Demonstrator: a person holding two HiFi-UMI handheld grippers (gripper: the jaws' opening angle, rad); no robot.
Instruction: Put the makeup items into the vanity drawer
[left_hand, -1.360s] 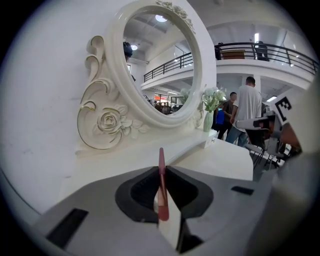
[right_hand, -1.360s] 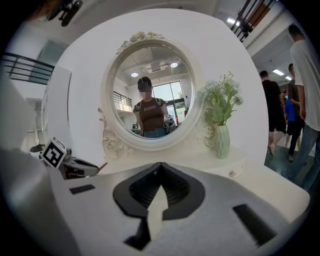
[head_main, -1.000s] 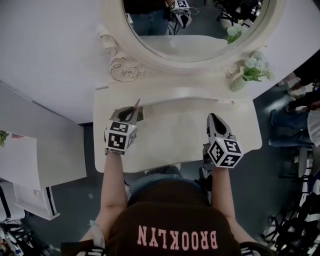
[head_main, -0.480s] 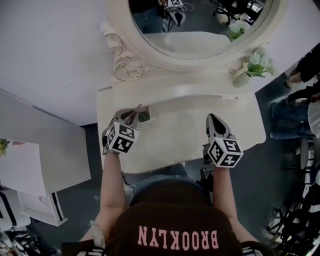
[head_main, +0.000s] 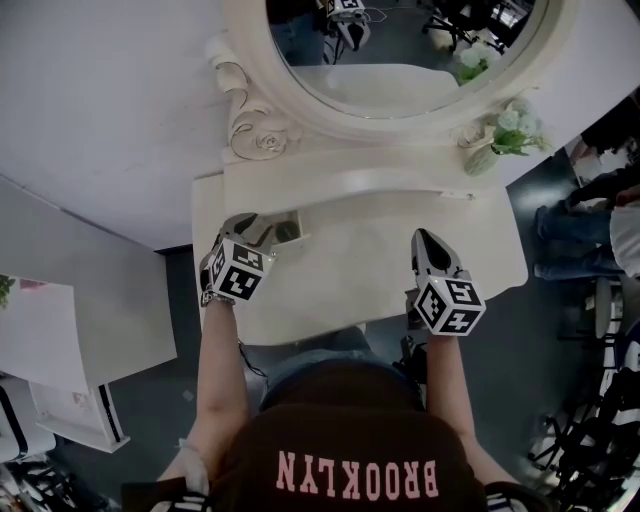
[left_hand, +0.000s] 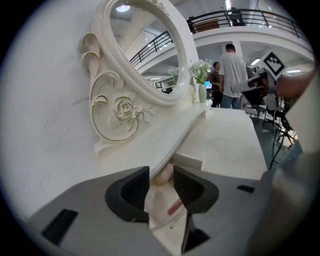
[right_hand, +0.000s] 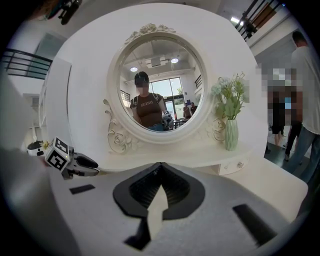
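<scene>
The makeup item shows in the left gripper view only as a short, slim red-pink strip. It lies slantwise on the pale floor of the open drawer, and what kind of item it is cannot be told. Just beyond it, seen in the gap between the jaws, sits a pale peach rounded lump, too blurred to name. The drawer stands pulled out at the left end of the vanity top, below the raised back shelf. The left gripper hangs over the drawer, tilted down, and its jaws have just been opening. They stand apart, with the strip and the lump visible through the gap and neither pad pressing on anything. The right gripper is well apart from it, over the right side of the vanity top, its jaws brought together tip to tip with nothing between them. Behind rise the round, scroll-framed mirror and a green vase of pale flowers.
</scene>
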